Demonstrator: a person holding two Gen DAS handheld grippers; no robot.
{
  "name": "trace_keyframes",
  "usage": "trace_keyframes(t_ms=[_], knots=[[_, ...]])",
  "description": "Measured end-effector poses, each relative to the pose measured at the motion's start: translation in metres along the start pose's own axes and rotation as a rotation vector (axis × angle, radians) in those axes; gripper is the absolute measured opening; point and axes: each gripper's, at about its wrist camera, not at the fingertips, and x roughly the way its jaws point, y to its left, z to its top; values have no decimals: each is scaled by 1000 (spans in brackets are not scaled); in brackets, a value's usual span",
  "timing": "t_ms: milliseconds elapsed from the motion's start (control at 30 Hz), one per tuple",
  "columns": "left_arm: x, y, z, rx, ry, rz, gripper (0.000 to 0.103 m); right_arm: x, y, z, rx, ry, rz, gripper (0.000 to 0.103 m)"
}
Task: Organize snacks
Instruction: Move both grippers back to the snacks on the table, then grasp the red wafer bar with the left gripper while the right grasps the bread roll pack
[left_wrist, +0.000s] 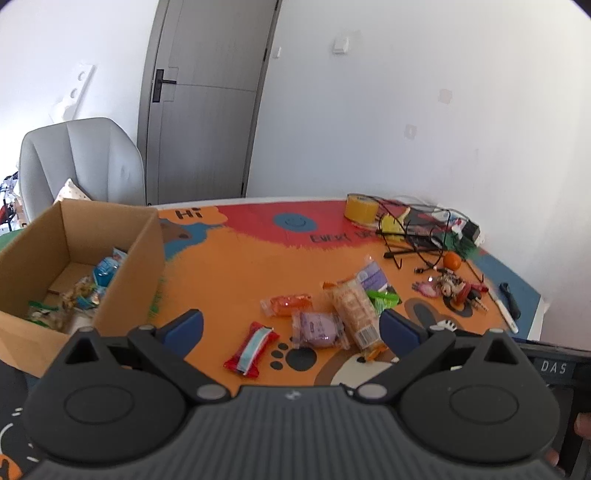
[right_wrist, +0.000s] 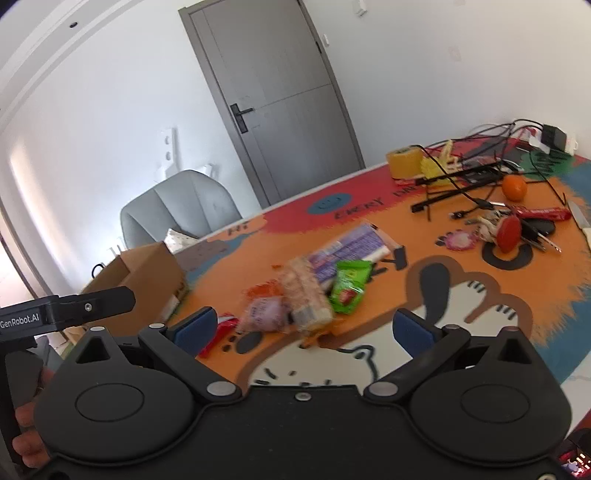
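Left wrist view: my left tool (left_wrist: 291, 325) spread, empty, like my right tool (right_wrist: 303, 328). Snack packets (left_wrist: 325, 314) mid-surface, right of box (left_wrist: 110, 229); light, crinkly, crushable, so I pinch sealed ends.

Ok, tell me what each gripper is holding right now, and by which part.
Nothing is held. The left gripper and the right gripper both have their jaws wide apart, empty, above the loose snack packets on the table mat.
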Motion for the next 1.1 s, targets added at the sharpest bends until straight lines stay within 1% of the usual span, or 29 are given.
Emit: trace_keyframes(t_ms=[133, 200, 267, 300, 367, 533, 633, 733, 800, 867, 933, 1033, 1100], knots=[[18, -1, -5, 1, 38, -21, 101, 6, -9, -3, 9, -5, -9, 103], [25, 1, -7, -8, 47, -31, 100, 11, -11, -4, 6, 2, 0, 101], [32, 3, -8, -13, 51, -23, 100, 17, -9, -4, -8, 9, 7, 92], [35, 5, -8, -17, 54, -22, 99, 21, -8, -4, -14, 16, 10, 91], [44, 8, -9, -23, 69, -29, 99, 30, -5, -5, -24, 29, 22, 81], [65, 14, -11, -10, 97, -26, 92, 51, 3, -5, -44, 54, 30, 72], [77, 21, -13, -27, 121, -15, 86, 61, 7, -2, -53, 66, 33, 67], [88, 27, -16, -33, 137, 13, 79, 70, 9, 2, -64, 69, 32, 66], [96, 30, -17, -44, 151, 28, 70, 76, 11, 4, -74, 72, 31, 65], [103, 34, -19, -57, 171, 38, 65, 82, 13, 5, -75, 76, 35, 63], [108, 36, -21, -60, 180, 43, 62, 88, 14, 6, -77, 81, 33, 61], [113, 35, -24, -50, 187, 54, 55, 96, 14, 6, -80, 93, 26, 59], [115, 31, -26, -27, 181, 61, 47, 101, 14, 5, -79, 110, 25, 57]])
